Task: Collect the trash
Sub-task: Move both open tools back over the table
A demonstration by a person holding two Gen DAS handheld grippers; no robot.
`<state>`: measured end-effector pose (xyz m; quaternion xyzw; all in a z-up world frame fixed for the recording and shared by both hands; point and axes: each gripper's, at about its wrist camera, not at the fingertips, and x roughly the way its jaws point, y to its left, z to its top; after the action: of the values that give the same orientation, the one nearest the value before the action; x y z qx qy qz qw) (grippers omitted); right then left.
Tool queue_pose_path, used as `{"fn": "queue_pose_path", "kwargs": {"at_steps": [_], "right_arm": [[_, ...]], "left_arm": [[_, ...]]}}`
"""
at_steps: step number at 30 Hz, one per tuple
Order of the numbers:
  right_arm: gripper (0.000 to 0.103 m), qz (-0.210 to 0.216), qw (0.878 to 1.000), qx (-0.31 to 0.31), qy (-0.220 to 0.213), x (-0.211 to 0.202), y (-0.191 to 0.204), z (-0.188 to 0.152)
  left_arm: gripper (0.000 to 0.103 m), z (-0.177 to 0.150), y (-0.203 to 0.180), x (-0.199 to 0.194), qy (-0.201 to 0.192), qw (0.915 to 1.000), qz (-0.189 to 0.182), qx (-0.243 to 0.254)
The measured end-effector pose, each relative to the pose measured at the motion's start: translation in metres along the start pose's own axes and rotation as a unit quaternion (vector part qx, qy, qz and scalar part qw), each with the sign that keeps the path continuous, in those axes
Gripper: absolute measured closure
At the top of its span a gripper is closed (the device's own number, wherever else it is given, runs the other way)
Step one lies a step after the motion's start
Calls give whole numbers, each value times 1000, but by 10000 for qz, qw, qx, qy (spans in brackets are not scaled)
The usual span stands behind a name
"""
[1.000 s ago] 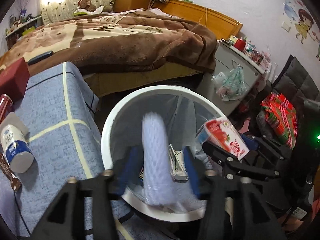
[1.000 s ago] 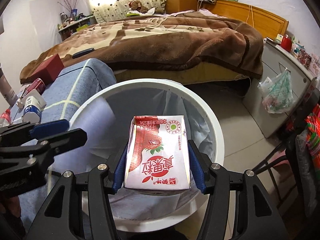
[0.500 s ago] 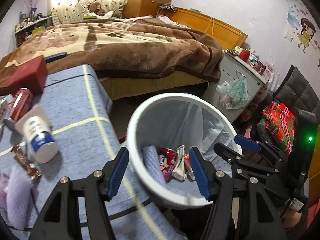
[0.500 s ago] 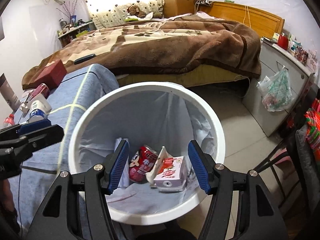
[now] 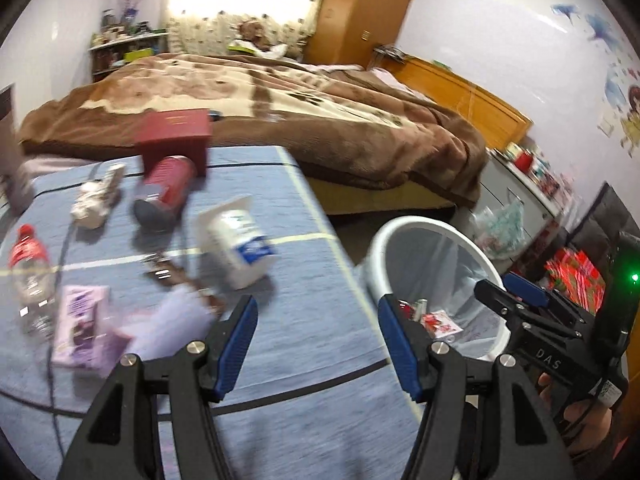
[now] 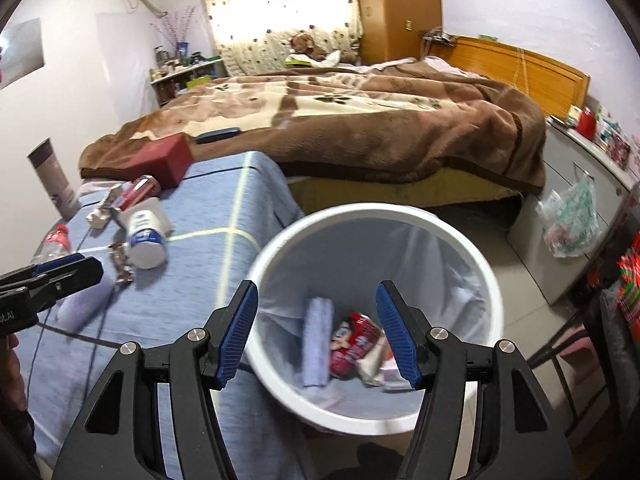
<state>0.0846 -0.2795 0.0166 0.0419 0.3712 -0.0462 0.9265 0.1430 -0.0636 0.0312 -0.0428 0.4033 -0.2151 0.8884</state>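
Hovering released, right claw (image 6: 316, 336) above trash bin (image 6: 276, 248); left claw (image 5: 316, 340) released over table (image 5: 304, 320).

White bin (image 6: 494, 300), blue tablecloth (image 5: 312, 320), brown blanket (image 6: 400, 136).

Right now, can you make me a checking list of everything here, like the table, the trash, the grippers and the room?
Surface: blue tablecloth, pale stripes.
Job's things: white bin beside the table, holding wrappers; red can, white cup, plastic bottle and purple box lie on the cloth.
Clutter: dark red box.
Grippers: left gripper open, empty; right gripper open, empty, over the bin.
Cables: thin dark cord.
Surroundings: bed, wardrobe.
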Motion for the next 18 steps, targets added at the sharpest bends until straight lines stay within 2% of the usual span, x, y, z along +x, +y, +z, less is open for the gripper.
{"fn": "queue_pose_path", "kwargs": {"at_steps": [8,14,18], "right_arm": [[40,404,9982,-440,-21,8,46,6],[40,870,9941,-648,-75,15,77,12],[40,993,9913,-854,-146,24,95,16]], "left_arm": [[38,-8,70,-36,-290,9972,484,-490],[36,-12,122,-55,-405,9910,869,-938],[34,-13,156,-63,-430,9863,1043,-1204]]}}
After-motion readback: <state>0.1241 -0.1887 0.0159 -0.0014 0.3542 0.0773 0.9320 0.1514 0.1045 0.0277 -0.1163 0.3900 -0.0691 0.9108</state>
